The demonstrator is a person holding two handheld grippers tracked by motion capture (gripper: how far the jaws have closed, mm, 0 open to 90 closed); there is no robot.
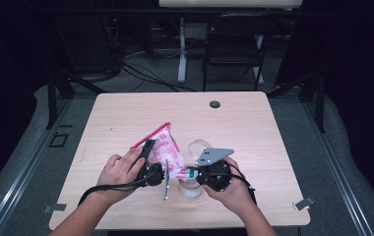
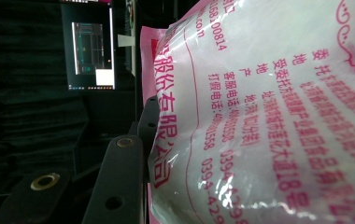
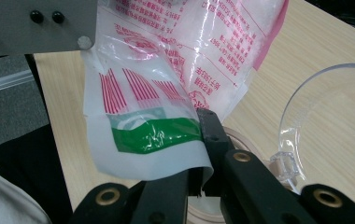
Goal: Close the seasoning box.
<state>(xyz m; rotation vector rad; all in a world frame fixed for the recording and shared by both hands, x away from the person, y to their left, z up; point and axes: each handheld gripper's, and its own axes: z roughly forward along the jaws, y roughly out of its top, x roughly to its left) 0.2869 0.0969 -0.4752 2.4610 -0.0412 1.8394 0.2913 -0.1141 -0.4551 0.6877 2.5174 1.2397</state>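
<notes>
A pink-and-white printed plastic bag (image 1: pixel 164 147) of white powder is held above the table between both grippers. My left gripper (image 1: pixel 157 162) is shut on the bag's body (image 2: pixel 259 116); one black finger (image 2: pixel 119 186) presses its side, and the bag hides the other. My right gripper (image 1: pixel 192 173) is shut on the bag's lower corner by the green patch (image 3: pixel 154 133), its fingertips (image 3: pixel 208 123) pinching the film. Below that corner a small round clear tub (image 1: pixel 191 190) stands on the table, with its clear lid (image 1: pixel 199 146) (image 3: pixel 325 116) tipped up and open.
The wooden table (image 1: pixel 254 128) has a dark cable hole (image 1: pixel 215 104) near its far edge and metal clips at the front corners (image 1: pixel 304 202). A folding chair (image 1: pixel 235 44) and a white desk leg (image 1: pixel 182 49) stand beyond the table.
</notes>
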